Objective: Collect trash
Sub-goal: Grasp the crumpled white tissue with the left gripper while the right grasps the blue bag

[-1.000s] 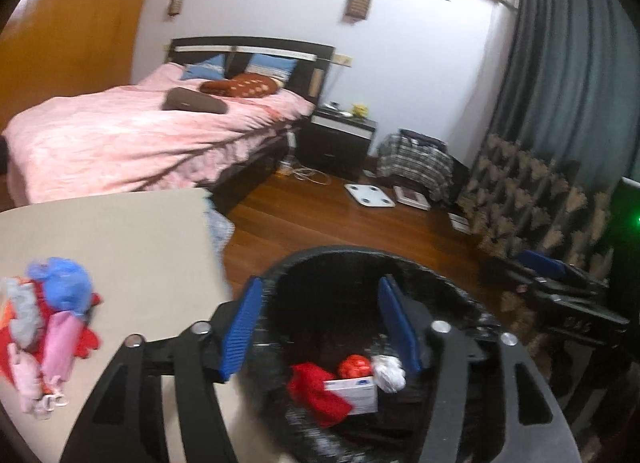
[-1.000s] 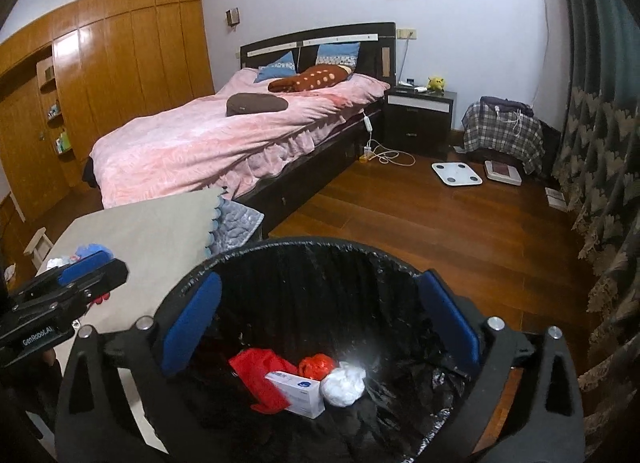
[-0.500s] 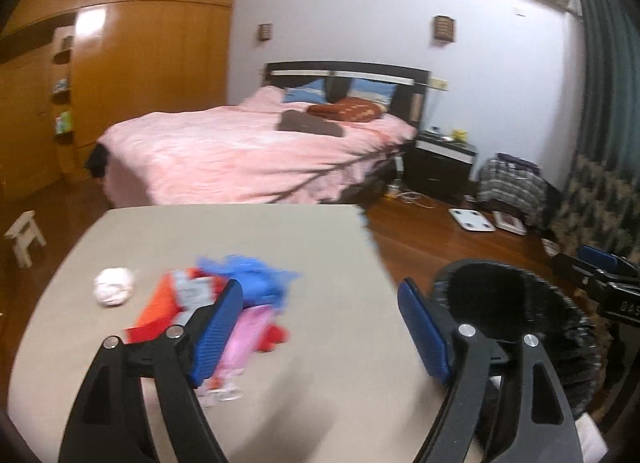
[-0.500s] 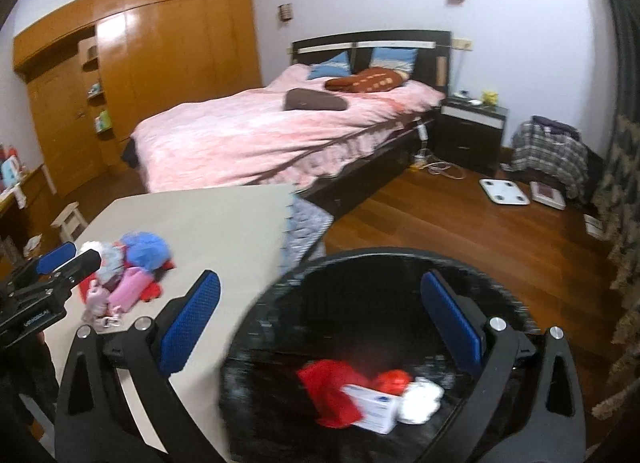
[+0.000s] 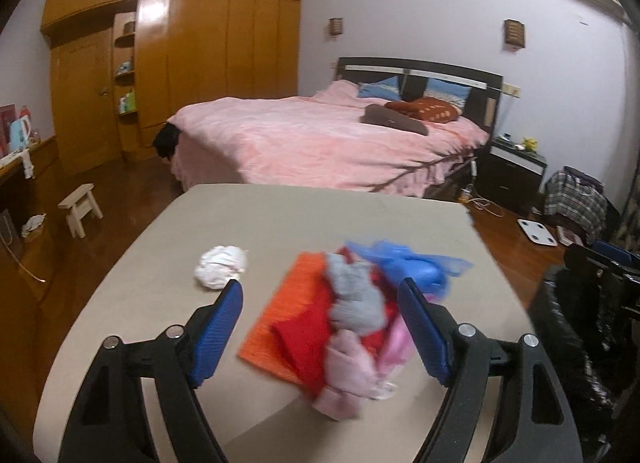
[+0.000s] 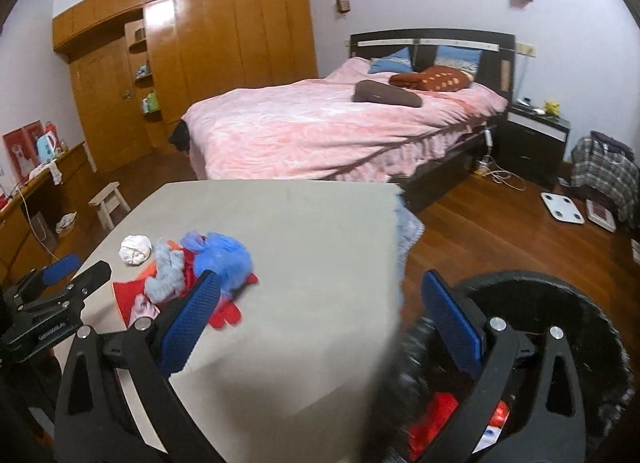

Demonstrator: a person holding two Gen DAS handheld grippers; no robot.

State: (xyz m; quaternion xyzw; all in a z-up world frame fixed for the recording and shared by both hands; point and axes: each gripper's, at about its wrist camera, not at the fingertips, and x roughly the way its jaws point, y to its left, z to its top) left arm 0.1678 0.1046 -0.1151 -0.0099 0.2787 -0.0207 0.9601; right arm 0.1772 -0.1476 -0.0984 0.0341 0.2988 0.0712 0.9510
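A heap of trash lies on the beige table (image 5: 280, 223): a blue plastic bag (image 5: 412, 263), a grey rag (image 5: 354, 299), red and orange pieces (image 5: 296, 303) and pink items (image 5: 348, 375). A white crumpled paper ball (image 5: 221, 266) lies apart, left of the heap. My left gripper (image 5: 320, 327) is open and empty, just above the heap's near side. My right gripper (image 6: 320, 319) is open and empty over the table's right edge beside the black-lined trash bin (image 6: 580, 327). The bin holds red trash (image 6: 436, 415). The heap (image 6: 192, 275) and the left gripper (image 6: 48, 303) show in the right wrist view.
A pink bed (image 5: 320, 143) stands behind the table, a wooden wardrobe (image 5: 180, 63) at the back left, a small stool (image 5: 80, 207) on the floor left. A nightstand (image 6: 536, 143), a scale (image 6: 562, 207) and a plaid bag (image 6: 604, 171) are at the right.
Both grippers swung left from above the bin towards the table. The left one now faces the trash heap; the right one sits over the table edge with the bin at its right.
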